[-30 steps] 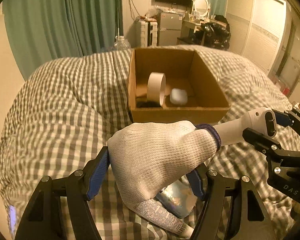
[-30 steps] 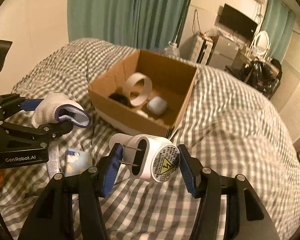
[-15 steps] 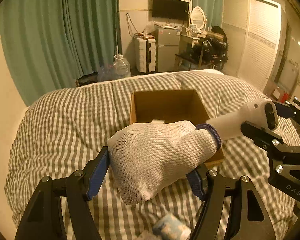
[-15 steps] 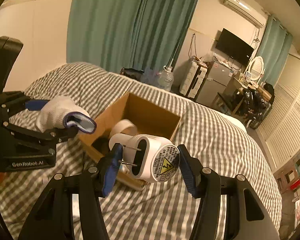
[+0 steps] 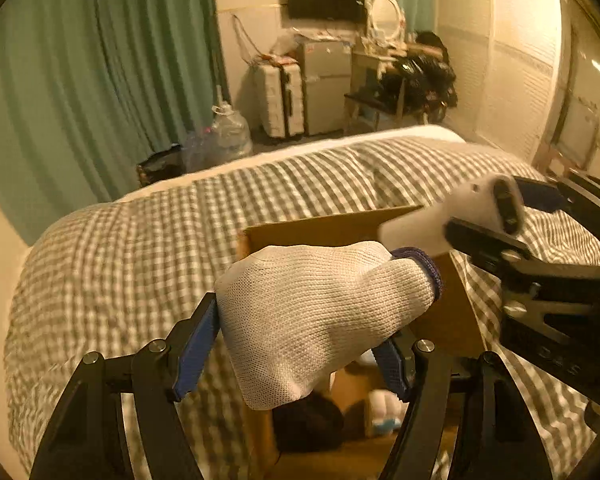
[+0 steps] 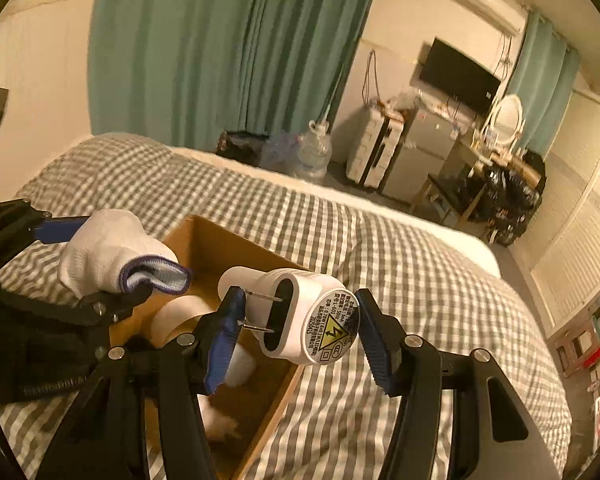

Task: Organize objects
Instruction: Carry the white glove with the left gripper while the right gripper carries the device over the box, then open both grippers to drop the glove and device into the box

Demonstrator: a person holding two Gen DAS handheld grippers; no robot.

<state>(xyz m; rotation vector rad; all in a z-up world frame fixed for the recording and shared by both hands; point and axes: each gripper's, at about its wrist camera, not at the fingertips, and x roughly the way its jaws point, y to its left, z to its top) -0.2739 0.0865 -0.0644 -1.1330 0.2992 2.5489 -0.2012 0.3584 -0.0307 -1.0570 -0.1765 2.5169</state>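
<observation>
My left gripper point(image 5: 300, 344) is shut on a white knitted glove point(image 5: 320, 312) with a purple cuff, held above the open cardboard box point(image 5: 452, 320) on the bed. The glove also shows in the right wrist view point(image 6: 112, 252). My right gripper point(image 6: 300, 332) is shut on a white plug-in device point(image 6: 304, 320) with two prongs and a warning label, over the box's point(image 6: 236, 248) right side. It also shows in the left wrist view point(image 5: 452, 216). Inside the box lie a roll of tape point(image 6: 176, 316), a dark object point(image 5: 308, 424) and small white items point(image 5: 384, 408).
The box sits on a grey checked duvet point(image 6: 380, 248) covering the bed. Green curtains point(image 6: 220, 48), water jugs point(image 6: 312, 152), a suitcase and small fridge point(image 6: 404, 152), and a desk with a mirror stand beyond the bed's far edge.
Both grippers have moved forward with their loads, from in front of the box to right above it. The box now lies directly beneath them. Neither grip has changed.
</observation>
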